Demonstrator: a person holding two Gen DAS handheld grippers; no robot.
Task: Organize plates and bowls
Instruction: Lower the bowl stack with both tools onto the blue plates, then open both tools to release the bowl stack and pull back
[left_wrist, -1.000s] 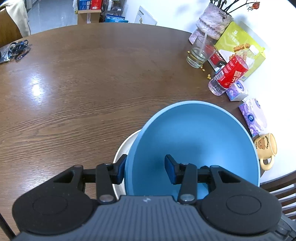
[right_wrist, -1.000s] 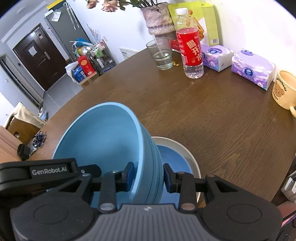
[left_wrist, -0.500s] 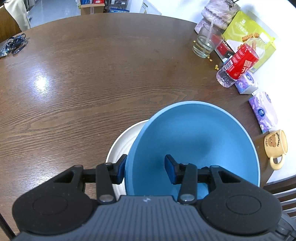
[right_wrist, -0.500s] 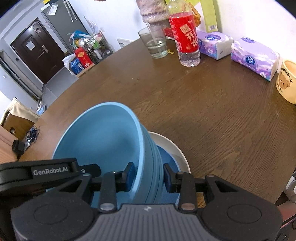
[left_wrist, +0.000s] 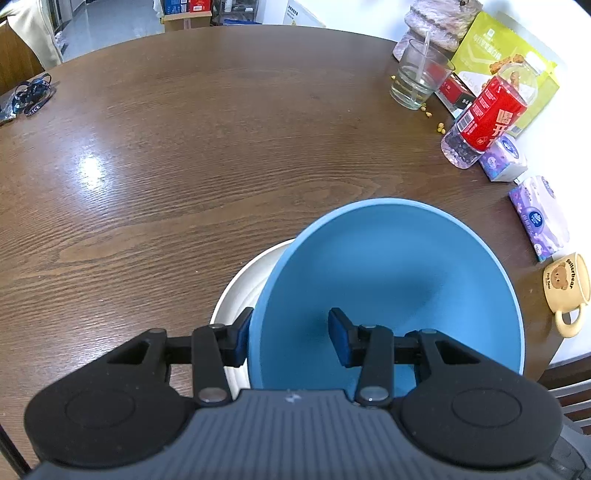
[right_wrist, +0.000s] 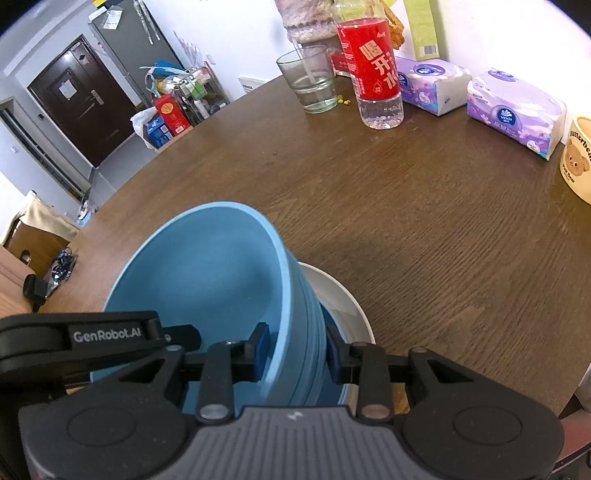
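Where blue bowl (left_wrist: 388, 280) hides white plate (left_wrist: 240, 291) (rim visible), left gripper (left_wrist: 291, 341) straddling wall

**Both grippers straddle the bowl rim**

The left gripper (left_wrist: 291, 338) has one finger outside the blue bowl (left_wrist: 399, 273) wall and one inside, well apart. The right gripper (right_wrist: 295, 349) straddles the opposite wall in the same way. Whether the pads press the wall is unclear.
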